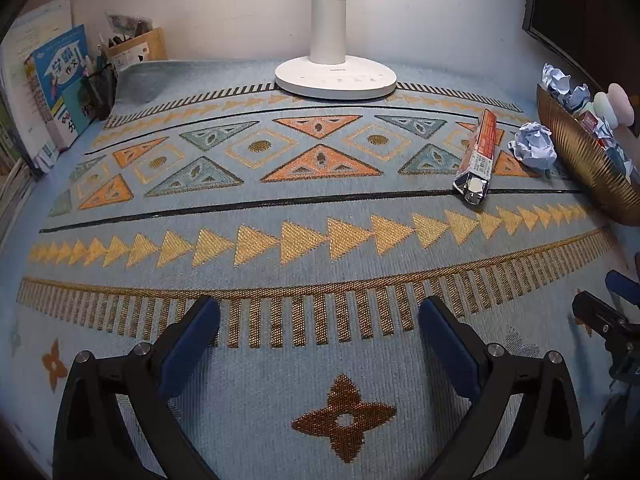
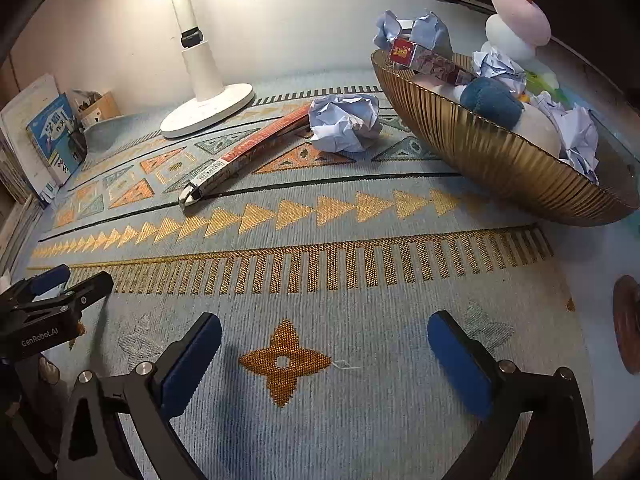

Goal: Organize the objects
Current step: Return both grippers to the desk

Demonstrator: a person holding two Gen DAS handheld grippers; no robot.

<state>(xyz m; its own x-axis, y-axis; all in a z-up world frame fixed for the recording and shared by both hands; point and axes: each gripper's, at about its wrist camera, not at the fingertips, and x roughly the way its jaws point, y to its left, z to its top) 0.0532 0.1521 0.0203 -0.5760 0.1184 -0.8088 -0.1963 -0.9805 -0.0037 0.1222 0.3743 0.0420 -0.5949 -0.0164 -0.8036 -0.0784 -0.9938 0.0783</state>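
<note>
With both the left gripper (image 1: 319,330) and the right gripper (image 2: 325,344) hovering jaws apart and empty, the long box (image 2: 244,152) and crumpled paper (image 2: 345,122) are lying just beside the gold bowl (image 2: 492,160), likely awaiting collection, which is calling for a reach toward them.

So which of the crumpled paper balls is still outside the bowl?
The paper ball lying on the mat beside the long red box; the other crumpled balls all sit inside the gold bowl.
</note>
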